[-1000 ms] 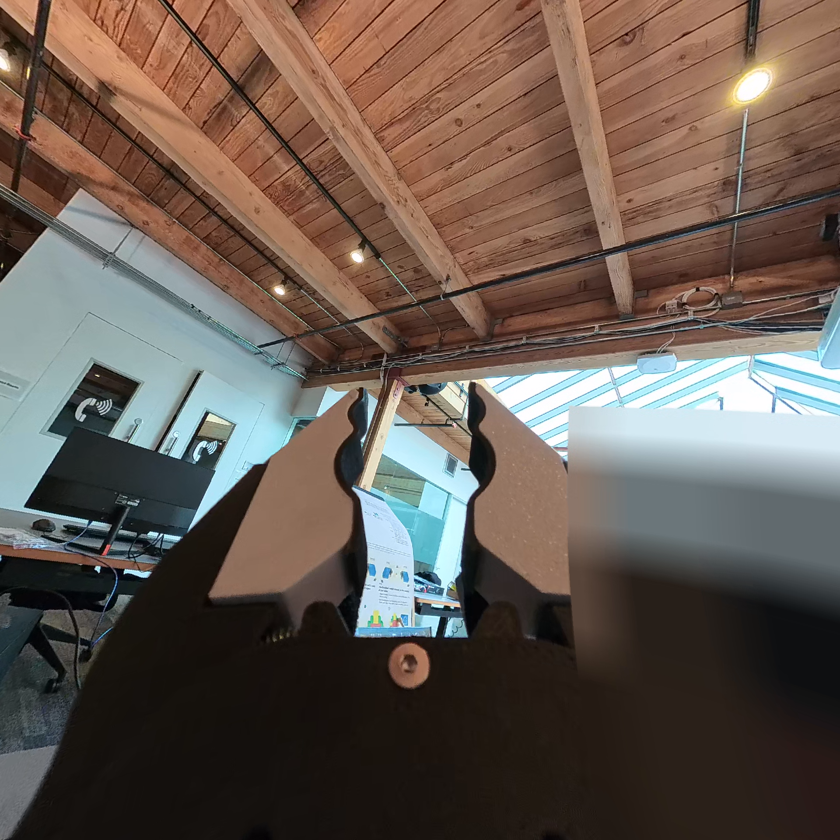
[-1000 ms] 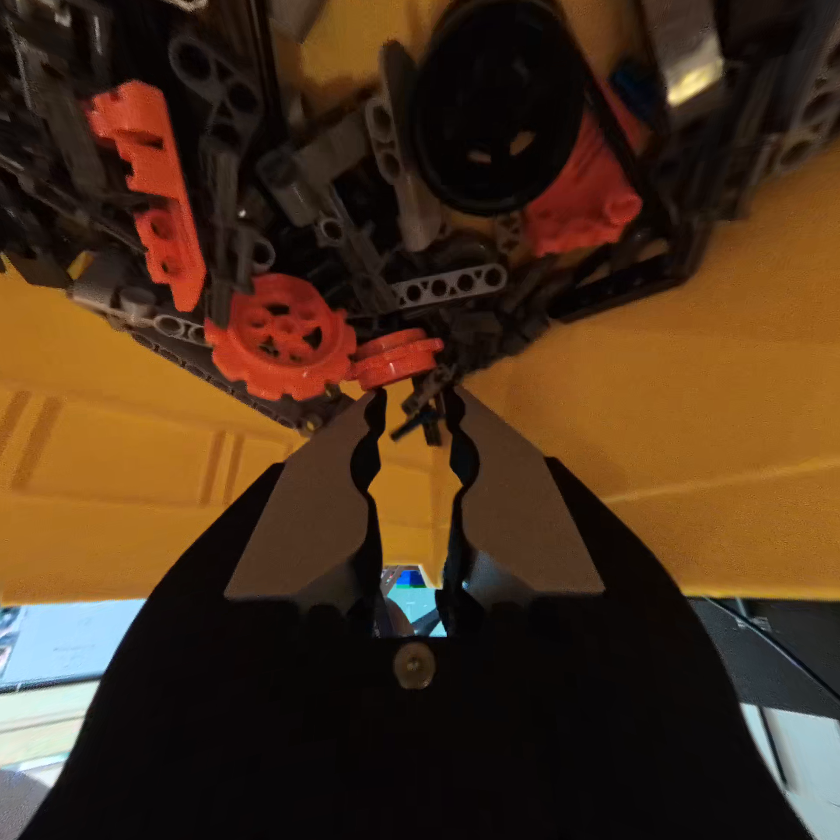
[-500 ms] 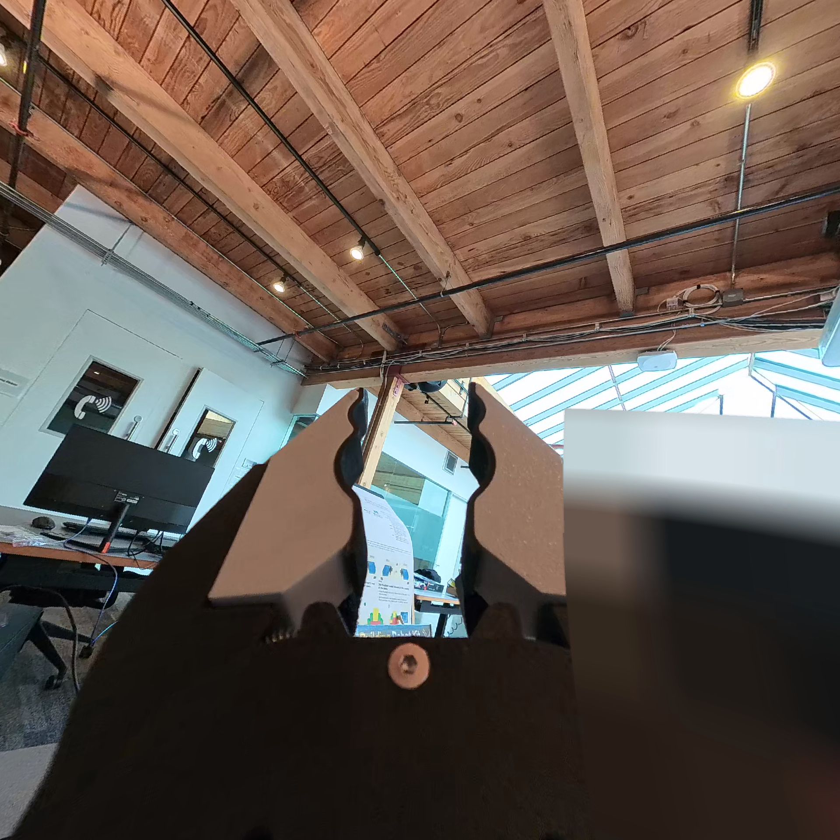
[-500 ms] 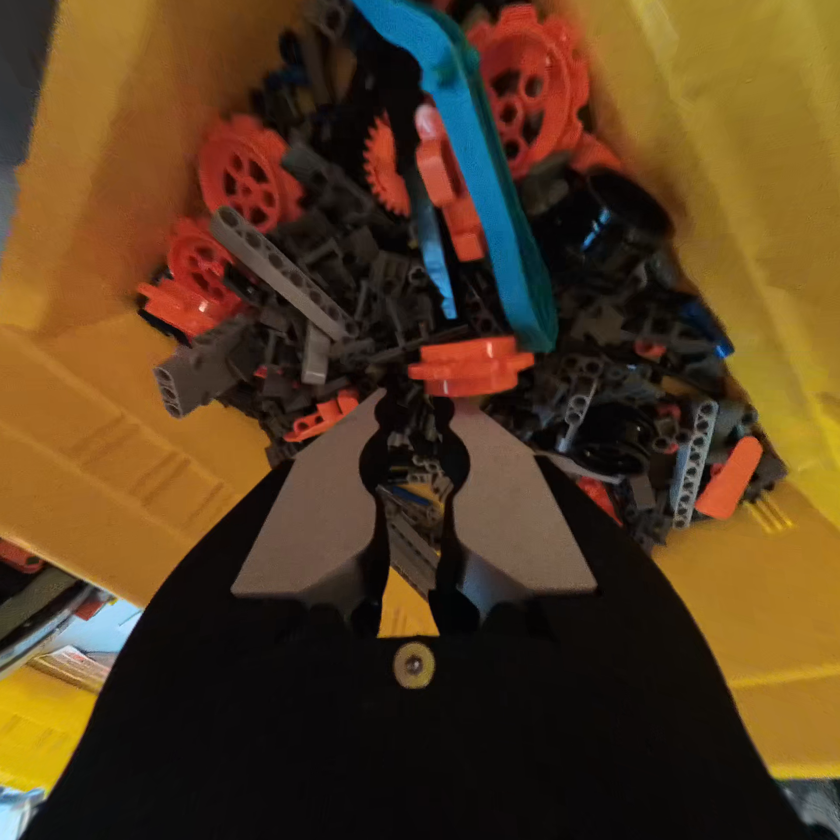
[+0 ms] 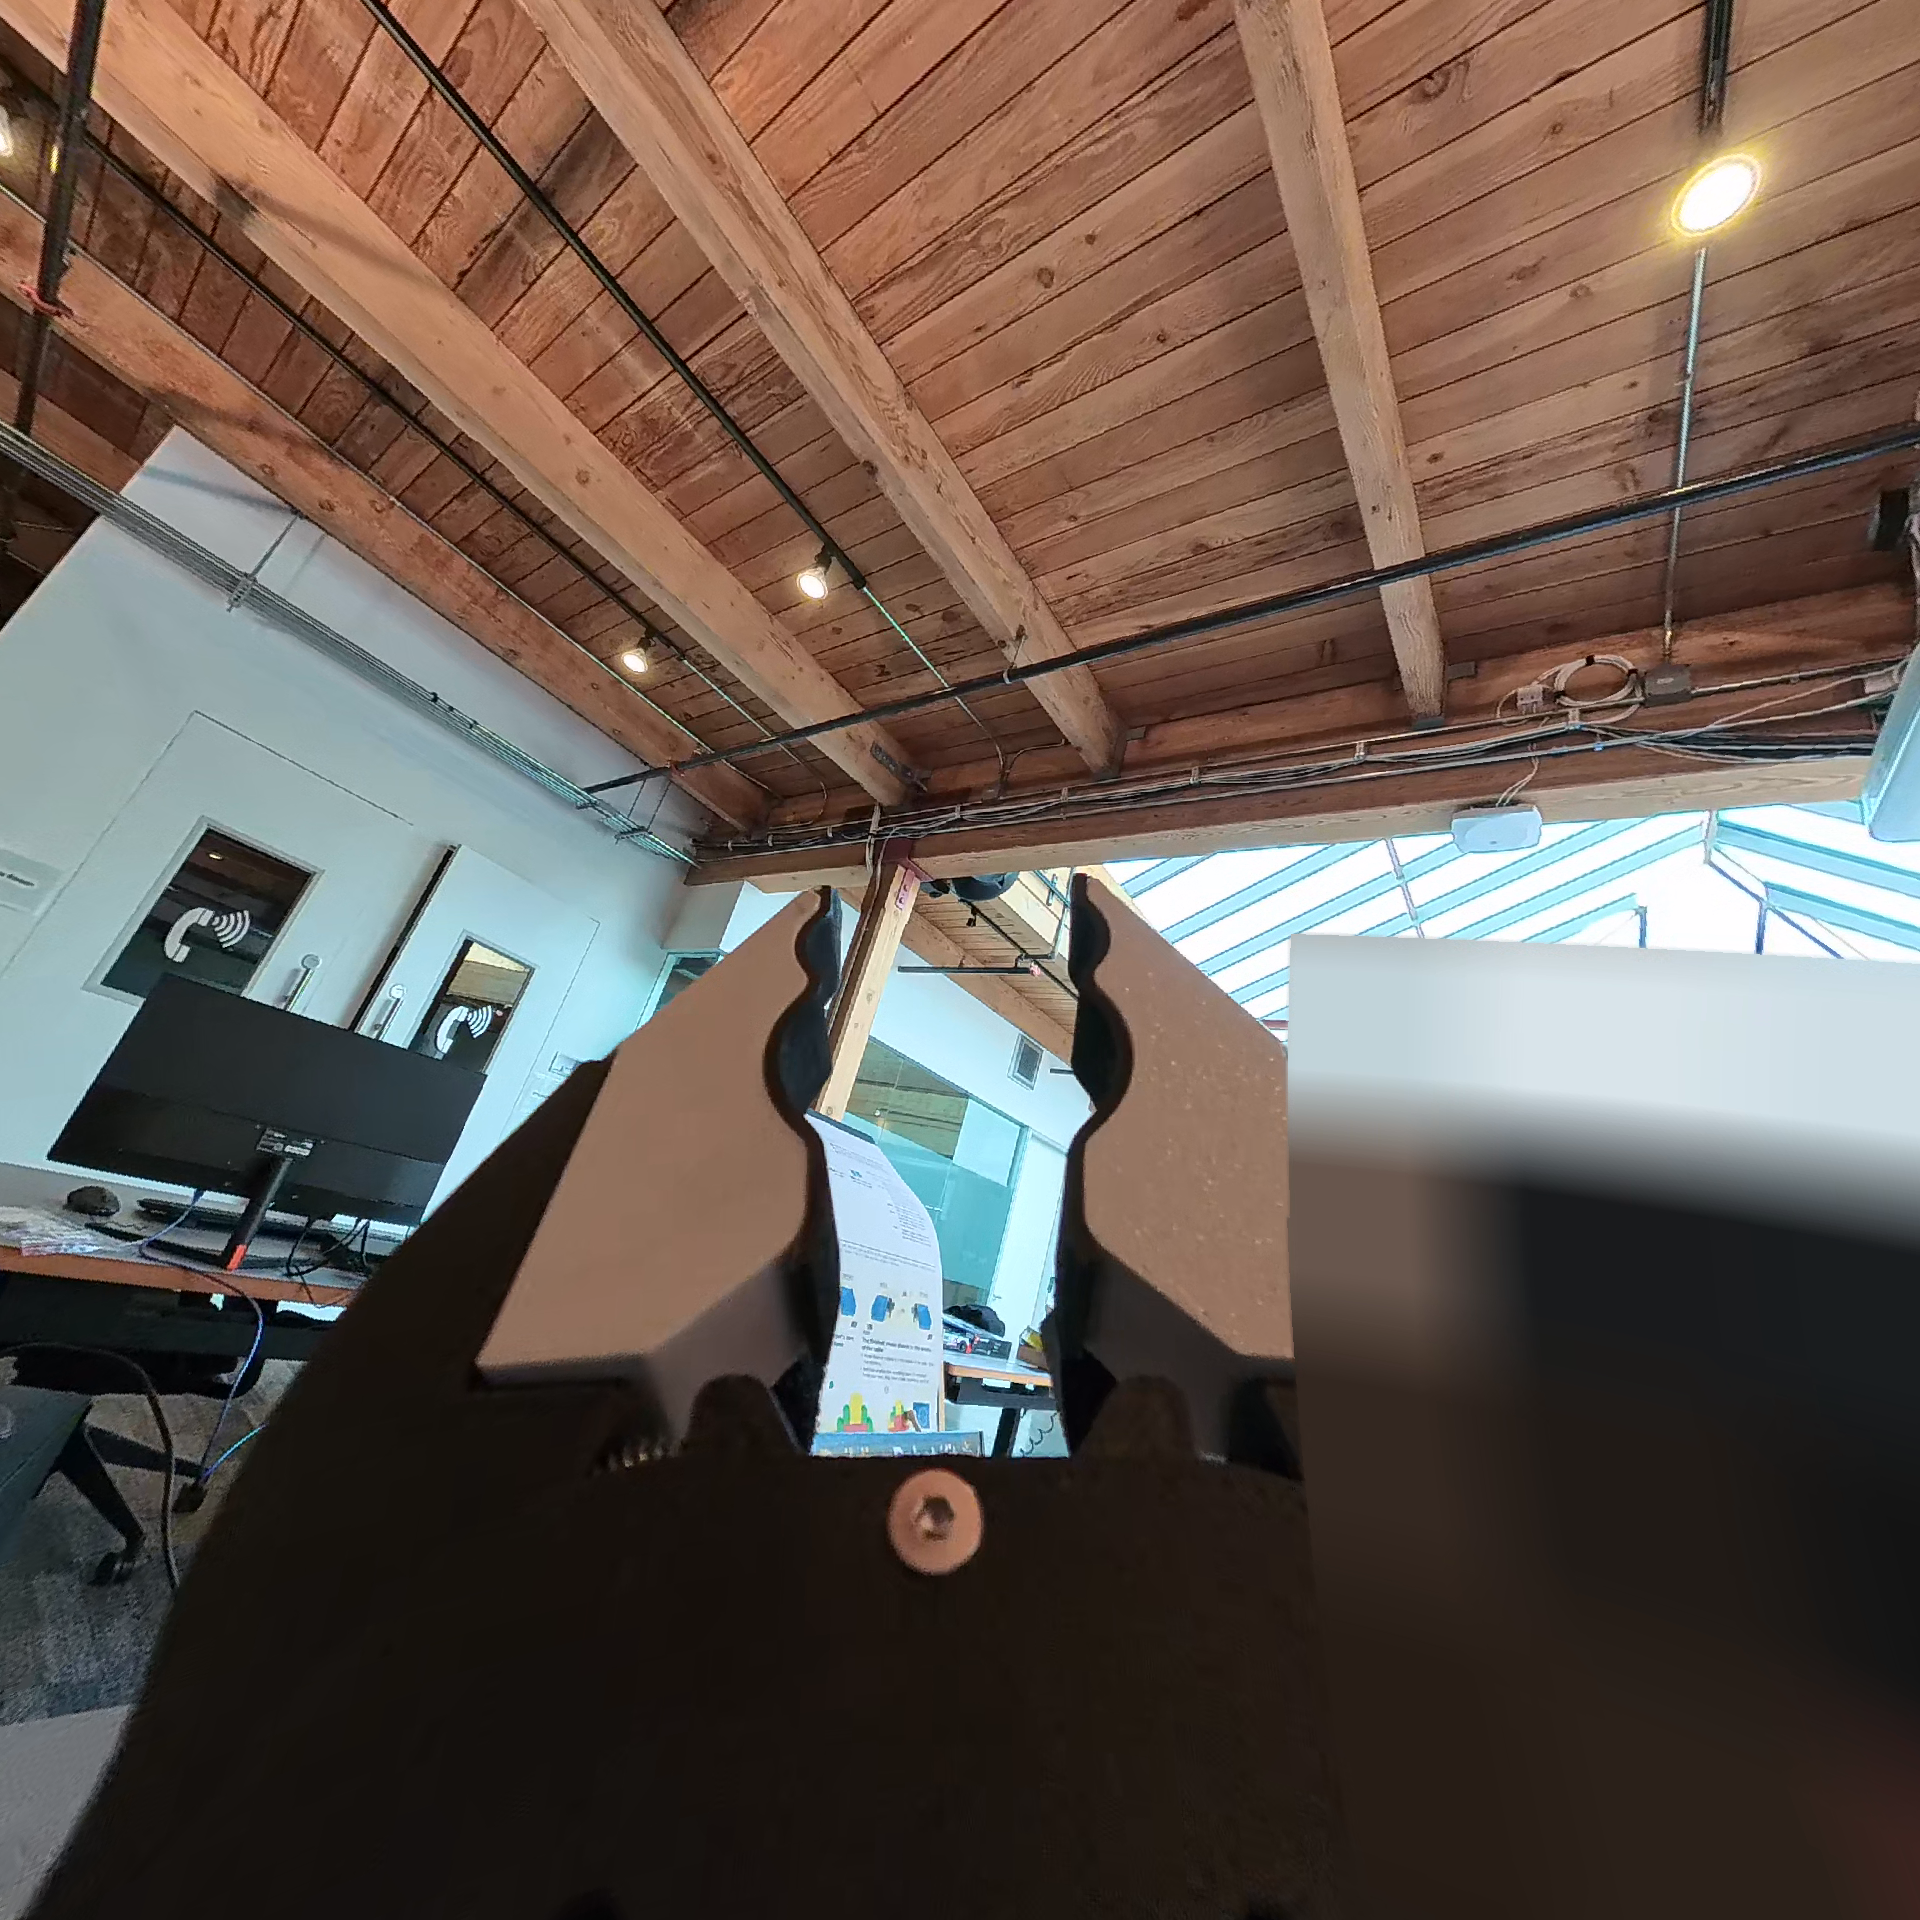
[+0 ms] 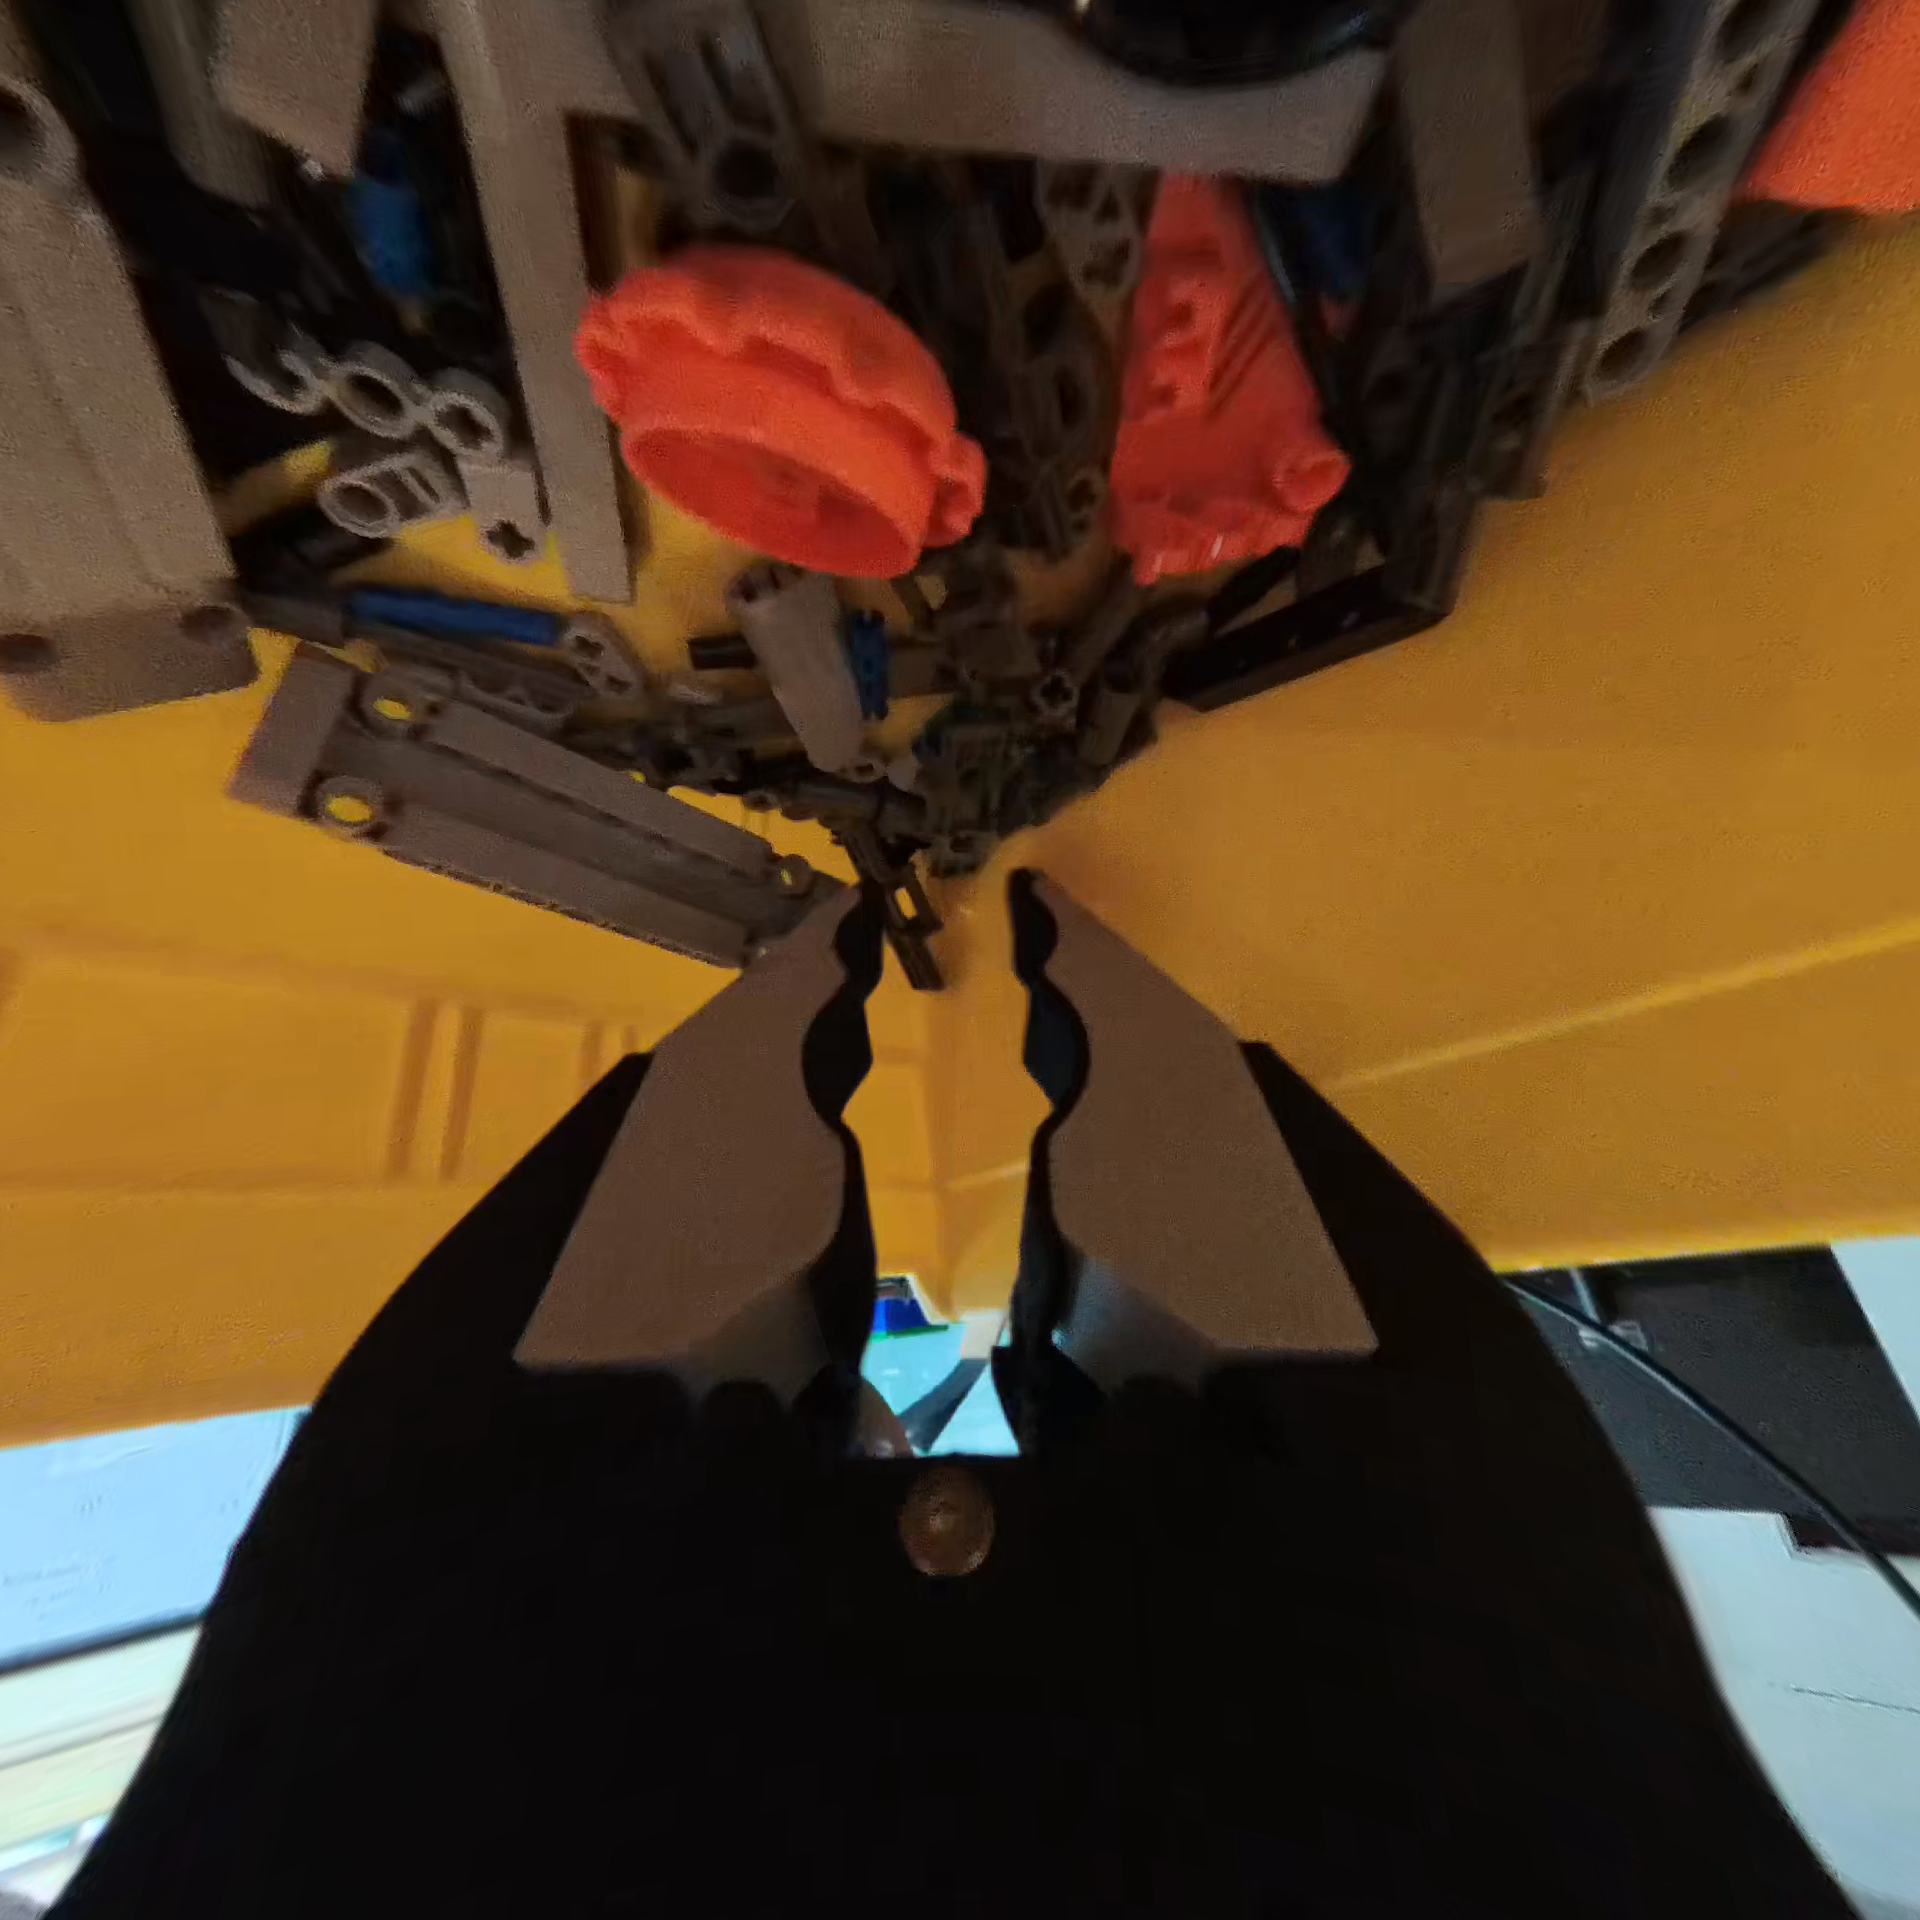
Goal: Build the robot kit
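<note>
A yellow bin (image 6: pixel 1455 831) fills the right wrist view and holds a heap of grey, black and orange building pieces. Compared with half a second ago, the view sits closer to the heap. The right gripper (image 6: pixel 935 894) is open, empty, its tips at the heap's near edge. A small dark pin (image 6: pixel 912 935) lies between the tips, touching the left finger (image 6: pixel 727 1122). An orange wheel (image 6: pixel 779 416) lies beyond. The left gripper (image 5: pixel 948 925) is unchanged: open, empty, aimed at a wooden ceiling (image 5: pixel 935 364), with a monitor (image 5: pixel 270 1112) at left.
</note>
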